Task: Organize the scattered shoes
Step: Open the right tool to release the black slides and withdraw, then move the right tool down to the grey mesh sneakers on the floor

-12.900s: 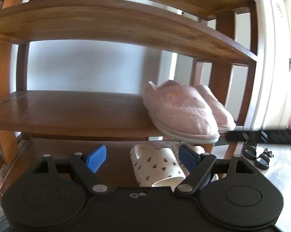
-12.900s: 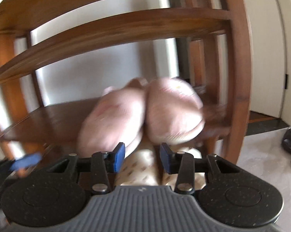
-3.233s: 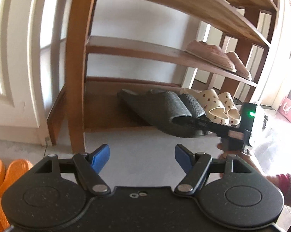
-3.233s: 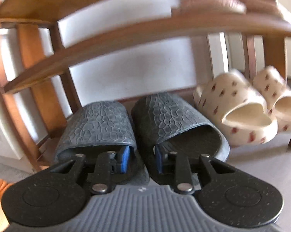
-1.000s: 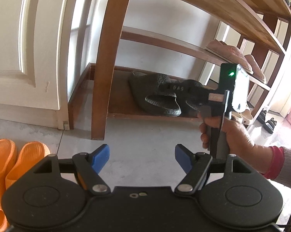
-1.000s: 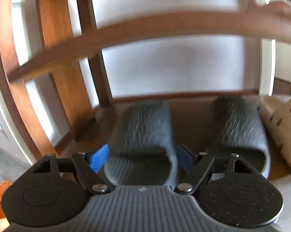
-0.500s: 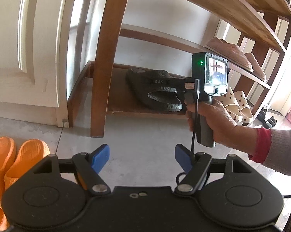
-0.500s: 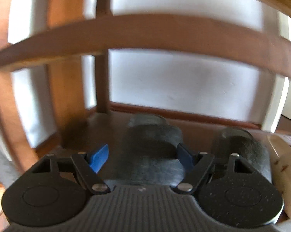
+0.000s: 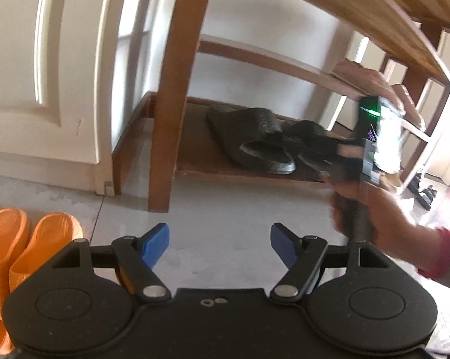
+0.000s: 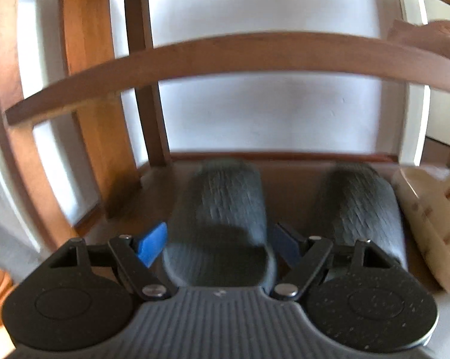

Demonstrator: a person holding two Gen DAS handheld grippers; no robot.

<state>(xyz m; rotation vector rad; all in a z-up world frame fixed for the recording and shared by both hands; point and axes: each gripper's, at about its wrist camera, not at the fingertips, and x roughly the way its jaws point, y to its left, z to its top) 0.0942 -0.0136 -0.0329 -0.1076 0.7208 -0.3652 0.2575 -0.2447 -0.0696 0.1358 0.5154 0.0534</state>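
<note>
The orange slippers (image 9: 18, 257) lie side by side on the floor, left of the shoe rack (image 9: 177, 89), long axes pointing away — off my left gripper (image 9: 219, 243), jaws wide and empty. My right gripper (image 10: 217, 243), spread too, faces the shelved black slippers (image 10: 222, 212).

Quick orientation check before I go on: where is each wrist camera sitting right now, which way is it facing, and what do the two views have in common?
Left wrist: low over the floor, facing the rack's left end; shows the open left gripper, the right hand with its tool, and orange slippers on the floor.
Right wrist: at the bottom shelf, facing the back wall; open right gripper straddles the left dark slipper.
Shared: dark slippers, pink slippers.
</note>
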